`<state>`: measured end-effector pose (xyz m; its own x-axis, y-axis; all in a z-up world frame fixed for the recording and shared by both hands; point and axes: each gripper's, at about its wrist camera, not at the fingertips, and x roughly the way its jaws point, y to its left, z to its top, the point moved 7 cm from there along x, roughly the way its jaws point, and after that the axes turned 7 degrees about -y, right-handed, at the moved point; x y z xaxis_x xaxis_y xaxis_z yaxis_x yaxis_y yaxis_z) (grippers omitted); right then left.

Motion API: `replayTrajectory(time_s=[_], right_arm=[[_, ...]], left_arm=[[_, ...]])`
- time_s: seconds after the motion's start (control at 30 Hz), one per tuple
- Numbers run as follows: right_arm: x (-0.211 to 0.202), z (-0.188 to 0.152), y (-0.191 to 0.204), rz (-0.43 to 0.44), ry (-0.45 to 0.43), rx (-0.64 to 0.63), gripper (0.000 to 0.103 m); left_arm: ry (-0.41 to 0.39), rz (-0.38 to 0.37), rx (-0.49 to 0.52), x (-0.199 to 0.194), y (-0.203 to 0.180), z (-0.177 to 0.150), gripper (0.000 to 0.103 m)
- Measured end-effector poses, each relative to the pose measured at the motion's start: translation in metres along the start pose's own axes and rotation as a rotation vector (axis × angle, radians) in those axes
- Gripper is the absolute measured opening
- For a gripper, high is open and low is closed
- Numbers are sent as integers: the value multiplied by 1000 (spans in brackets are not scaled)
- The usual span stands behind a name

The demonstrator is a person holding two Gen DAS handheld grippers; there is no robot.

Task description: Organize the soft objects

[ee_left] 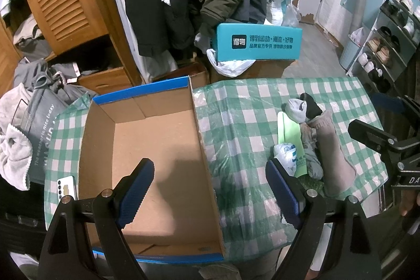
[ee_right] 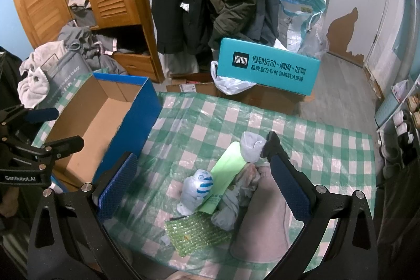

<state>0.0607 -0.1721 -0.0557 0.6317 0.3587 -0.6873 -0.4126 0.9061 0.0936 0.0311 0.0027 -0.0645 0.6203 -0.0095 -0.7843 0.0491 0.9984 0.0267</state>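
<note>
Left wrist view: the left tool (ee_left: 210, 185) hangs wide open, holding nothing, over the box (ee_left: 155, 148); socks (ee_left: 312, 127) lie heaped right of it on the table (ee_left: 236, 106).

Right wrist view: the right tool (ee_right: 202, 183), agape and holding nothing, hovers above the socks (ee_right: 252, 175), a green sheet (ee_right: 225, 169) and bubble wrap (ee_right: 197, 230).

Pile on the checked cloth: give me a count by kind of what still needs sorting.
Socks: 2, grey and black
Plastic bags: 2, white with blue print and crumpled grey
Green sleeve: 1
Bubble wrap: 1
Beige cloth: 1
Total: 7
</note>
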Motion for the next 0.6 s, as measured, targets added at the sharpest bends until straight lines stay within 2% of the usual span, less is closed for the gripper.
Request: replayTrajectory(time_s=[0.6], right_arm=[[3,-5,-4,-2,5,-4,101]], left_arm=[[4,-6,0,3,-8,-4,88]])
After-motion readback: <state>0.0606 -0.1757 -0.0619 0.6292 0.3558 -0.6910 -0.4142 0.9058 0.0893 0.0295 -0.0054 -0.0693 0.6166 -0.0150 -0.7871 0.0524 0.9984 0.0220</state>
